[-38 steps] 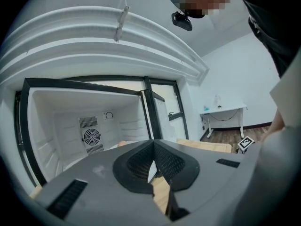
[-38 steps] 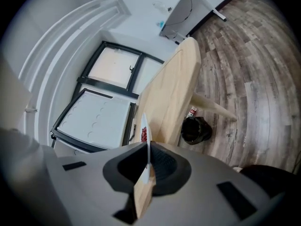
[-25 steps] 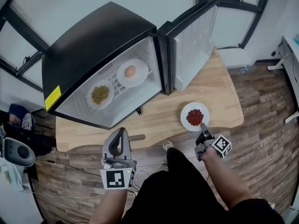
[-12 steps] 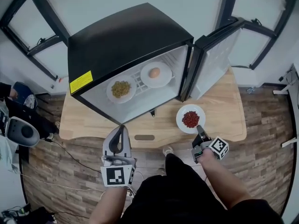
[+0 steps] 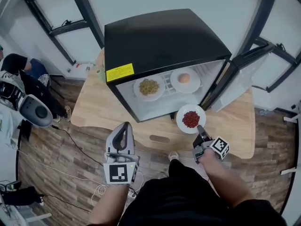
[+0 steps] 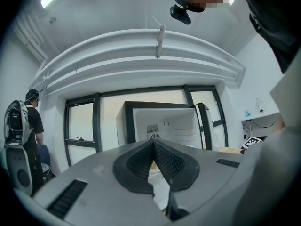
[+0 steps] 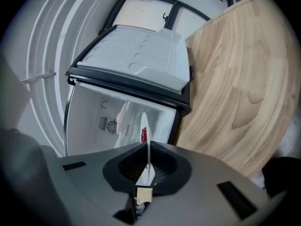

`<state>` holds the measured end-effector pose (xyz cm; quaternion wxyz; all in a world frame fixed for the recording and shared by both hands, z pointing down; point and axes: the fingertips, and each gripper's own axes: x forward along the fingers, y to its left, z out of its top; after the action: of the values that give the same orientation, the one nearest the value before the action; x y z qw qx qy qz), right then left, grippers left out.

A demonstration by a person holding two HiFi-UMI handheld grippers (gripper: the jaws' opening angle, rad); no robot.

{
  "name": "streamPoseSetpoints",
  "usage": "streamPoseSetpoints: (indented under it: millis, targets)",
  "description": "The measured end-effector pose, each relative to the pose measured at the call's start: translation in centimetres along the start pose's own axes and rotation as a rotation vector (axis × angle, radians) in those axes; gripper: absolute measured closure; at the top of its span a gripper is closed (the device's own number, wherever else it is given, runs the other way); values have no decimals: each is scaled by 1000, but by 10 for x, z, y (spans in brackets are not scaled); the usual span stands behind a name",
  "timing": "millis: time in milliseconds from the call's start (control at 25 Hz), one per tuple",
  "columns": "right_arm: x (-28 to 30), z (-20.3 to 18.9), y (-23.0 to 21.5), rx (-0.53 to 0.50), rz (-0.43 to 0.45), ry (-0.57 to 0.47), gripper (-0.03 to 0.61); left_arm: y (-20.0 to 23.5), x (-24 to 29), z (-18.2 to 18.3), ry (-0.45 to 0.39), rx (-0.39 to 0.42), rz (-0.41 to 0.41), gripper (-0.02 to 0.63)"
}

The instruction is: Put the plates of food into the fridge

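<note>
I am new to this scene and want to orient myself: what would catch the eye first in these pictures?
The black fridge stands open on the wooden table, with a plate of greenish food and a plate with an egg inside. In front of it, the right gripper is shut on the rim of a plate of red food.

Yellow label point(image 5: 119, 72) on fridge point(image 5: 160, 36) — print seemingly illegible.

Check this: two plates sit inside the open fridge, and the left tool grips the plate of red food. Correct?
No: the right tool, not the left, grips the plate of red food, as the head view shows. The egg plate and greens plate sit inside the open fridge.
</note>
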<state>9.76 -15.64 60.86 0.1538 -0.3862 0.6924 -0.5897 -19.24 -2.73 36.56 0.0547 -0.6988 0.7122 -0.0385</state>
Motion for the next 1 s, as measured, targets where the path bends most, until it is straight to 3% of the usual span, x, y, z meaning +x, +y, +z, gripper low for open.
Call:
streamPoseSetpoints:
  millis: [320,640,840,1000]
  targets:
    - [56,-25,23,-26,31,113,546,33,3,-5,22,4,78,609]
    - [104,-46,27,-29,28,204,546,53,17,-7,36,-41,140,610]
    - [129,-60,37,-37,32,259,546,66,23,-14,80,0,178,609]
    - [147,-67,42,-29,45,294,546,69,30,-15,83,-19,198,609]
